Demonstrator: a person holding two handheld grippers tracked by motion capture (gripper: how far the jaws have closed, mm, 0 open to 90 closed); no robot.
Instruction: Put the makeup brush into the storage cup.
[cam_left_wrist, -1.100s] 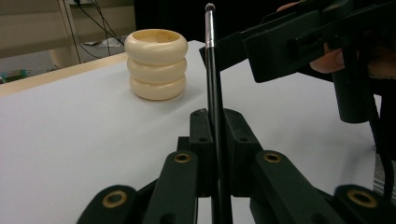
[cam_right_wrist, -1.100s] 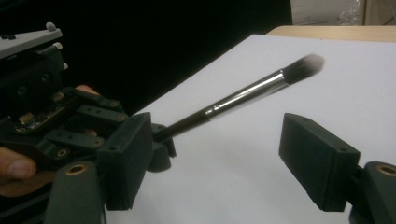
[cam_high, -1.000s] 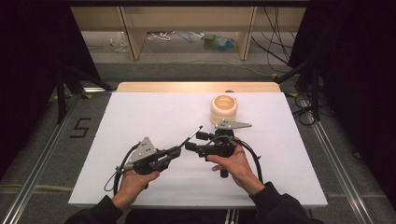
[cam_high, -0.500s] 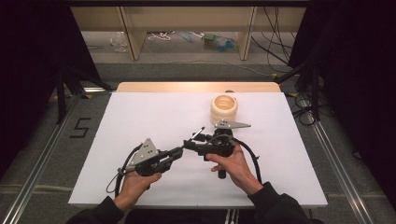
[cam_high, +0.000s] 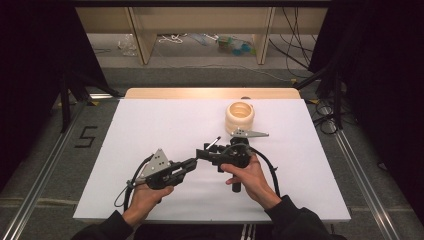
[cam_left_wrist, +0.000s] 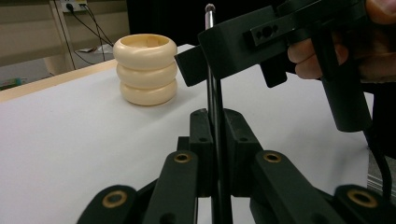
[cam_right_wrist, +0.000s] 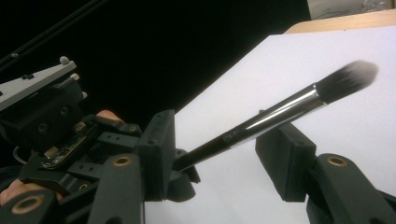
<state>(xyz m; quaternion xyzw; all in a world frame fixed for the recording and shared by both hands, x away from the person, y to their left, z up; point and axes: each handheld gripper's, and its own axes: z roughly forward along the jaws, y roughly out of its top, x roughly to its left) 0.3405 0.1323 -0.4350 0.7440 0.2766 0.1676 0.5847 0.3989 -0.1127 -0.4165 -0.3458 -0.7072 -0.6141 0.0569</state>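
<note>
White table (cam_high: 150, 125) | ringed holder (cam_high: 240, 116) beyond tools | brush (cam_right_wrist: 280, 116) between them

Only readable thing I can spot is a black number "5" (cam_high: 86, 136) marked on the grey floor, just left of the white-topped table (cam_high: 150, 130) in the high view. The slim black-handled makeup brush with the silver ferrule (cam_right_wrist: 261, 122) has some tiny print on its handle in the right gripper view, but it's way too small to make out.
</note>
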